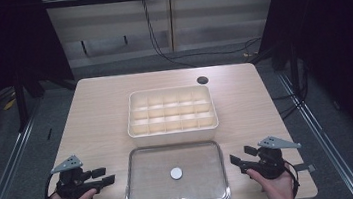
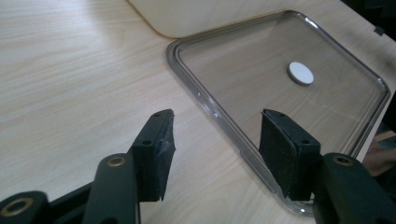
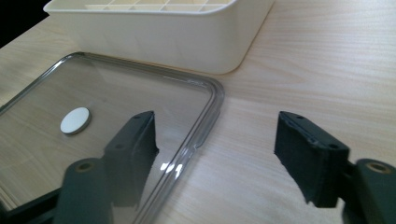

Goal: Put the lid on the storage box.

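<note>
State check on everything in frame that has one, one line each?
Cream plastic divided box: upright on the table, lid off, visible compartments empty.
Clear plastic rectangular lid: lying flat on the table in front of the box, apart from it, ungripped.
Small white round disc: at the middle of the lid.
Left hand-held gripper: open, holding nothing, jaws either side of the lid's rim.
Right hand-held gripper: open, holding nothing, jaws either side of the lid's rim.

Your table (image 1: 101, 118) looks like pale wood-grain laminate, smooth, matt w/ faint sheen. Clear lid (image 1: 144, 183) reads as transparent plastic, glossy, rim catching glare; white disc (image 1: 176, 173) at its centre looks matt. Compartment box (image 1: 173, 130): cream plastic, smooth, satin. Your gripper jaws are black matt plastic; pads (image 2: 163, 154) look rough, rubbery, w/ brass-coloured metal pivots.
</note>
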A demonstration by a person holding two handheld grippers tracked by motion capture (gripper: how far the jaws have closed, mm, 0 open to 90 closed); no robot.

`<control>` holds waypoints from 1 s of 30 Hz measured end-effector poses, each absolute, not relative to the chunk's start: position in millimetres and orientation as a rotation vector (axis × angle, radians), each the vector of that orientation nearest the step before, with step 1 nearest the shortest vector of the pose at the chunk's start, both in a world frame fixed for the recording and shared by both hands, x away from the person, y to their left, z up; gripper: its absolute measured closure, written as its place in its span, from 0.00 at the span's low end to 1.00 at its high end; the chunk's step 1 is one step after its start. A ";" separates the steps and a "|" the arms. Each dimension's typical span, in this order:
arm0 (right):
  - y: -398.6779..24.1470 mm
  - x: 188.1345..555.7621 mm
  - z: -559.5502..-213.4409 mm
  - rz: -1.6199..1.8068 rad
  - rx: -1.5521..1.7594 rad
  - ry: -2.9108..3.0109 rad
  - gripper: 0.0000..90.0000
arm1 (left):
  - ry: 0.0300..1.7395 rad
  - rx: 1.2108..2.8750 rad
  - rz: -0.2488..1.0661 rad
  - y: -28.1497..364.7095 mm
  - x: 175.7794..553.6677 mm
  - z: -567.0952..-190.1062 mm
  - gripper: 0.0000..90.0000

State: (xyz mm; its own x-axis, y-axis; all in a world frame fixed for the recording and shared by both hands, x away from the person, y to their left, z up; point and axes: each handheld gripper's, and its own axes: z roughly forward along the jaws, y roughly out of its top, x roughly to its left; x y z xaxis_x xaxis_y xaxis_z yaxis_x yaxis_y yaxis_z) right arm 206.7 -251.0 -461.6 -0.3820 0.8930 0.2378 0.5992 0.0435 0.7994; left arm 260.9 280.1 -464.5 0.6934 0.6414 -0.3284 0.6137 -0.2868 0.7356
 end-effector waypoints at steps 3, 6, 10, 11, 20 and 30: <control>-246.9 210.4 -457.4 1.233 1.494 2.016 0.35 | 0.948 2.016 0.057 269.1 265.8 -459.9 0.51; -242.0 217.3 -451.0 1.213 1.504 2.034 0.36 | 0.929 2.047 0.093 260.6 274.5 -453.1 0.54; -236.6 229.1 -447.1 1.223 1.504 2.080 0.32 | 0.934 2.048 0.100 250.4 286.4 -448.1 0.59; -235.0 232.2 -448.9 1.219 1.521 2.092 0.32 | 0.931 2.060 0.101 247.4 288.0 -449.4 0.59; -222.9 250.3 -469.3 1.172 1.571 2.130 0.38 | 0.973 2.103 0.054 242.2 288.3 -474.1 0.60; -214.2 250.3 -483.1 1.124 1.579 2.188 0.49 | 0.953 2.150 0.034 236.4 282.8 -487.4 0.56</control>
State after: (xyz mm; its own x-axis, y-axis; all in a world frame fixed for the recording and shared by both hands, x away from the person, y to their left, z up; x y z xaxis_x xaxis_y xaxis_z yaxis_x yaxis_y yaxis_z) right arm 250.3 -214.2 -483.1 -0.3993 0.8826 0.2484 0.7157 0.1307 0.6860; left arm 282.8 236.4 -487.4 0.7198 0.6416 -0.2650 0.6208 -0.4240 0.6594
